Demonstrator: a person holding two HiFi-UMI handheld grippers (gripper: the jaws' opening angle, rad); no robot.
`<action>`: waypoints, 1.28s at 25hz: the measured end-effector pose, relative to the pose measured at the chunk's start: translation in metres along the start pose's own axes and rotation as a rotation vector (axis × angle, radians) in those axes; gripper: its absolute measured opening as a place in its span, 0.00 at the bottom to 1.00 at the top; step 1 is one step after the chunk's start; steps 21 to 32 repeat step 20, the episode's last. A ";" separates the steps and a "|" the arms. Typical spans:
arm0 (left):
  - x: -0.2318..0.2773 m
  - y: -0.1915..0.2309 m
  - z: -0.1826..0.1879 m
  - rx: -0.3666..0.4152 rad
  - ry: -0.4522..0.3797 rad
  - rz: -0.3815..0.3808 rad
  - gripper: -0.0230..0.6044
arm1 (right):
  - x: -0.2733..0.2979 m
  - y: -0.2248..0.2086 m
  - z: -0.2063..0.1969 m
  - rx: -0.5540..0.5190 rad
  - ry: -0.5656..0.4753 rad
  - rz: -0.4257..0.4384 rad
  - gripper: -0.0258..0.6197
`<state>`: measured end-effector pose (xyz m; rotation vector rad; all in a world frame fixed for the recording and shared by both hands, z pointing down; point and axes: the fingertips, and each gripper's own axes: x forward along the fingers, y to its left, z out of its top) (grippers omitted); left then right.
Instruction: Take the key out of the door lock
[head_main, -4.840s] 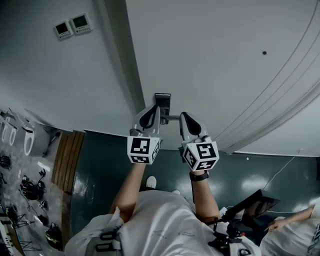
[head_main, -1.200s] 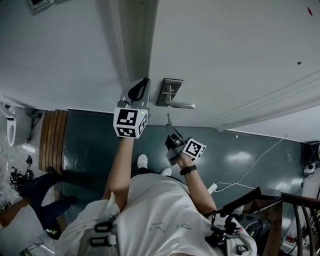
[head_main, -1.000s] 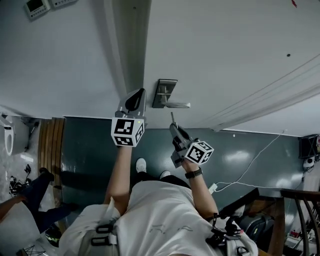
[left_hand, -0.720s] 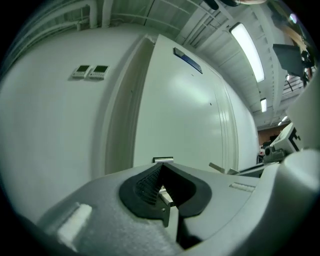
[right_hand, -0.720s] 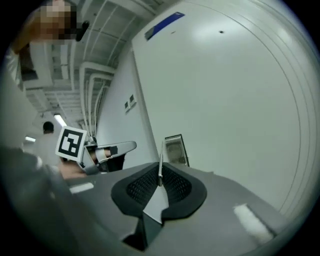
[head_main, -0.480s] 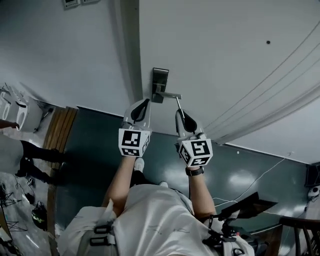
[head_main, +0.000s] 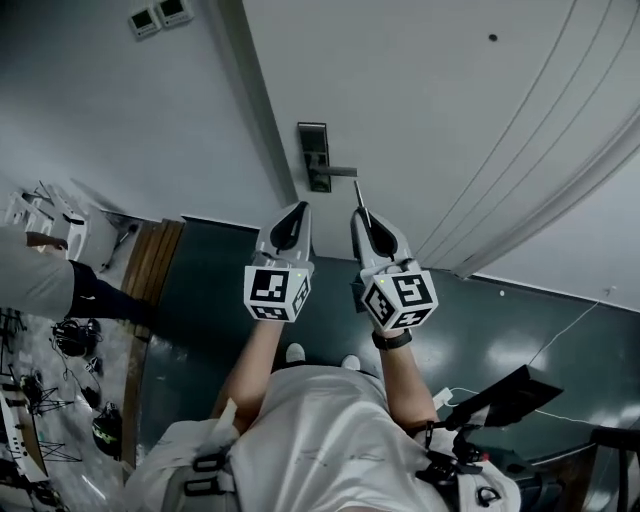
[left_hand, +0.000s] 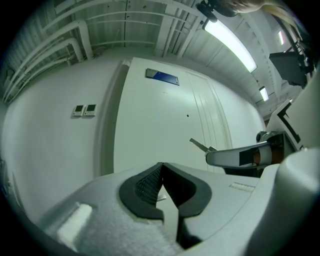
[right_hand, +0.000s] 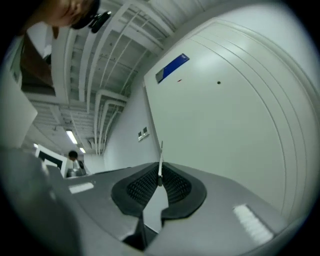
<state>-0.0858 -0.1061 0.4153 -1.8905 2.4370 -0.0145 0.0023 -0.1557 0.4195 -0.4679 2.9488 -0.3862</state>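
Key (right_hand: 160, 156): its bow is pinched between the ribbed pads of the right claw (right_hand: 160, 174), and the thin blade stands straight out past the fingertips, edge-on to the right gripper view. The jaws are nearly together, pressed on the metal from both sides.

In the head view the blade's tip points toward the lock plate (head_main: 314, 150). The key is out of the plate and apart from it, with its tip just under the free end of the lever handle (head_main: 342, 171) that juts from the plate.

The left claw (left_hand: 161, 171) is pressed together with nothing between its pads. In the head view it hangs below the lock plate and slightly to the left, close beside the right claw and level with it.

The lock plate sits at the left edge of a pale door (head_main: 450, 110). Left of the plate, beyond the door frame, is a grey wall (head_main: 110, 130) with two small panels (head_main: 158, 16) mounted high up. Below the plate lies a dark floor (head_main: 200, 290).
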 end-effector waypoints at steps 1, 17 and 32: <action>0.001 -0.004 0.005 -0.006 -0.016 -0.012 0.04 | -0.002 0.000 0.003 0.068 -0.011 0.020 0.08; -0.030 0.045 -0.005 -0.022 -0.020 0.014 0.04 | 0.006 0.034 0.002 0.248 -0.039 0.038 0.08; -0.033 0.066 -0.009 -0.039 -0.023 0.025 0.04 | 0.019 0.039 -0.001 0.325 -0.052 0.062 0.08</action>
